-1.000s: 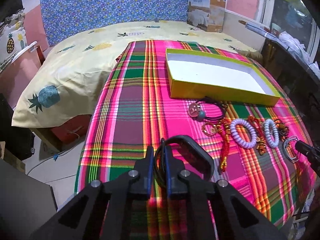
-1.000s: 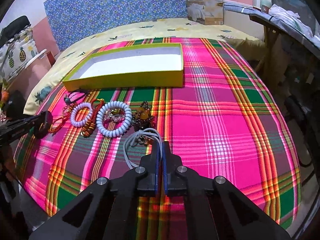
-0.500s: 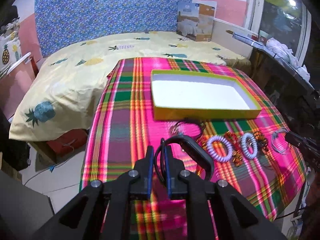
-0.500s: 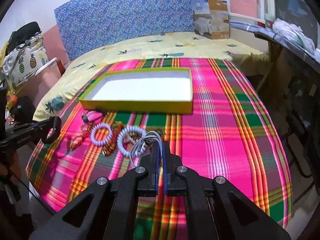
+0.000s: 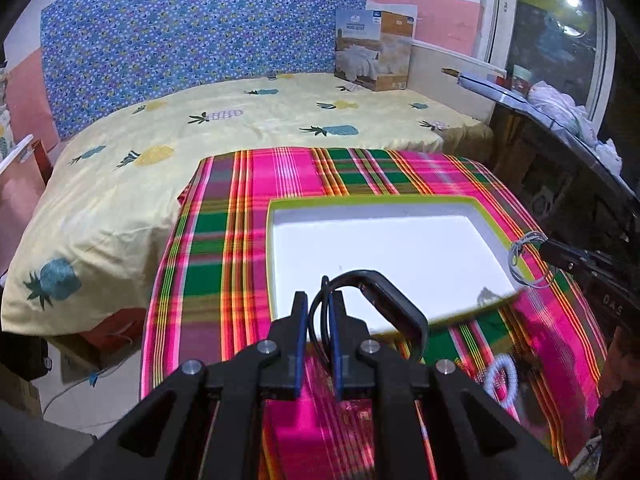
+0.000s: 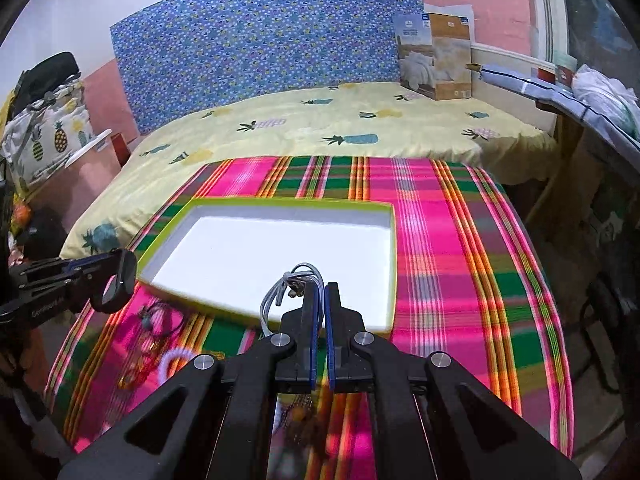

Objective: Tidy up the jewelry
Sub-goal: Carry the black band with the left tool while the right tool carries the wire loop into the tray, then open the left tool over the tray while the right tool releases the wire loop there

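Plaid cloth (image 6: 460, 248): left jaws clamped on black band (image 5: 384, 300), right on seemingly grey cords (image 6: 280, 292).

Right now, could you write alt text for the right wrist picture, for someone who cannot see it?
Black tongs pinch a grey wire bracelet above an empty white tray with a yellow-green rim on a pink plaid cloth. At left, other tongs hold a black bangle.
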